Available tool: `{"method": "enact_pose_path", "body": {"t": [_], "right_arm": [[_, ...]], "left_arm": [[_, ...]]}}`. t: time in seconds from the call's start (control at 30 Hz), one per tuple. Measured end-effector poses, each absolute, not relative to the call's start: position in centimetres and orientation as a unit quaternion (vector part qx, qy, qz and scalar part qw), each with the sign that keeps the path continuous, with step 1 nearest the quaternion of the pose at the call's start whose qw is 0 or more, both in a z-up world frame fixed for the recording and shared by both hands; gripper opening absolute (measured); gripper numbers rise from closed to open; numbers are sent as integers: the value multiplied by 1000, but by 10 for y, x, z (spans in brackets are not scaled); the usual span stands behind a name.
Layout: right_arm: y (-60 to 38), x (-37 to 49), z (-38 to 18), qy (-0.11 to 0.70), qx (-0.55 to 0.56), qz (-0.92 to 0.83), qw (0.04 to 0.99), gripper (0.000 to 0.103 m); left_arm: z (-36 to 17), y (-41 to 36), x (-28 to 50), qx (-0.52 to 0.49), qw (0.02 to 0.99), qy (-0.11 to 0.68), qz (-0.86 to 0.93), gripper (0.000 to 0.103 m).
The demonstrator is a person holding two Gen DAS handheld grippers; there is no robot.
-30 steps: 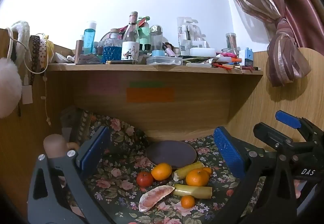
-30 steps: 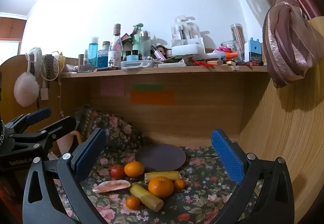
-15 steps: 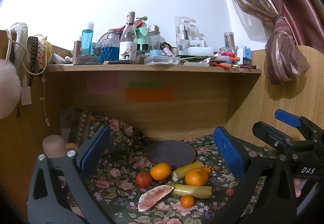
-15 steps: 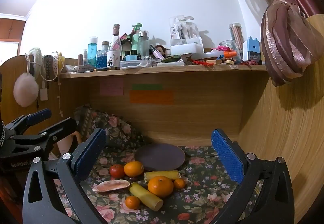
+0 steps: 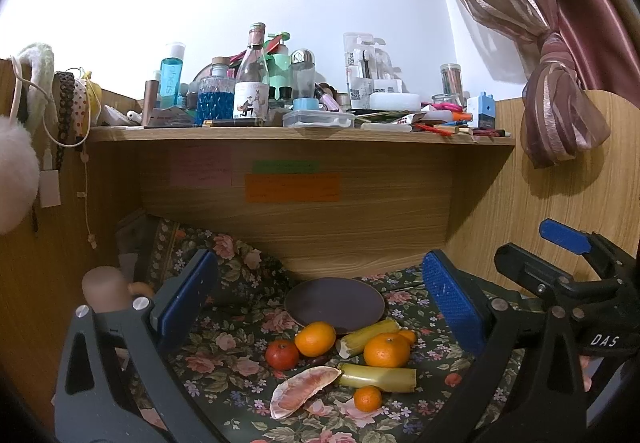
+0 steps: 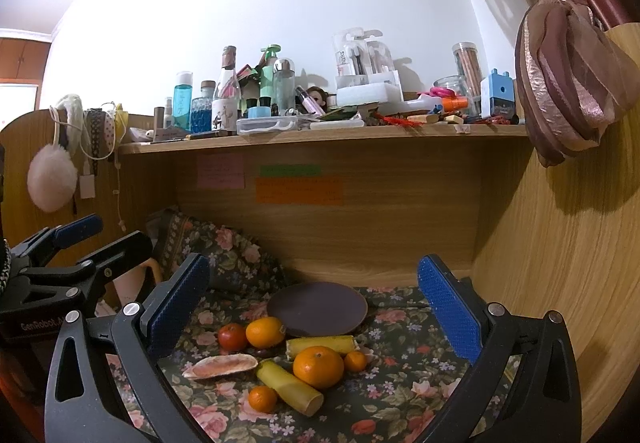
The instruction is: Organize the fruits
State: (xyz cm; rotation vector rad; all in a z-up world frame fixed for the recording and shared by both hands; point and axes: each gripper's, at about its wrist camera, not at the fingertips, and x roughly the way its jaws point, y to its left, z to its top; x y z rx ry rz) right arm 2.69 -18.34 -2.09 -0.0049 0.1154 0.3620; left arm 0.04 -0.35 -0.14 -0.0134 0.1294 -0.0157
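While fruit [image 5: 344, 355] stays put | both tools unchanged, jaws apart

Left gripper [image 5: 320, 307]: dark grey plastic frame, blue stippled pads [image 5: 450, 305] on the jaws, silver screws at the knuckles. Right gripper [image 6: 314, 307]: same build. White lettering "DAS" at 4 o'clock in left view, "GenRobot" at 8 o'clock in right view.
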Motion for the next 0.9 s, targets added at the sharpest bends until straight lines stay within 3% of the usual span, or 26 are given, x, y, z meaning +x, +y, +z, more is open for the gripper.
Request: {"method": "enact_pose_path", "body": {"t": [0.9], "right_arm": [[-184, 25, -20, 53, 5, 181, 982, 103]], "left_arm": [[-3, -3, 1, -8, 998, 64, -6, 103]]}}
